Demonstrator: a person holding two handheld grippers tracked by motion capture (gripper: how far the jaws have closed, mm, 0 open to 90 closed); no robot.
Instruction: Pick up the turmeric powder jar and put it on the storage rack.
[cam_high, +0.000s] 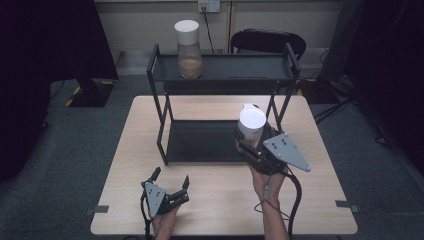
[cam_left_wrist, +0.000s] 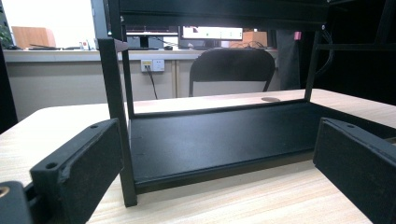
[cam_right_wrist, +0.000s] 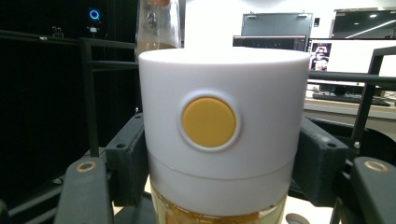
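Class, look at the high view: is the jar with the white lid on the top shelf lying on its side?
No. The jar stands upright on the top shelf of the black rack, lid uppermost.

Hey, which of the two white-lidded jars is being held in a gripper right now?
The jar at the rack's right front, clamped in the right gripper. The other jar stands untouched on the rack's top shelf.

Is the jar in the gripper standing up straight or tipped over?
Upright: the jar sits between the right gripper jaws, white lid on top.
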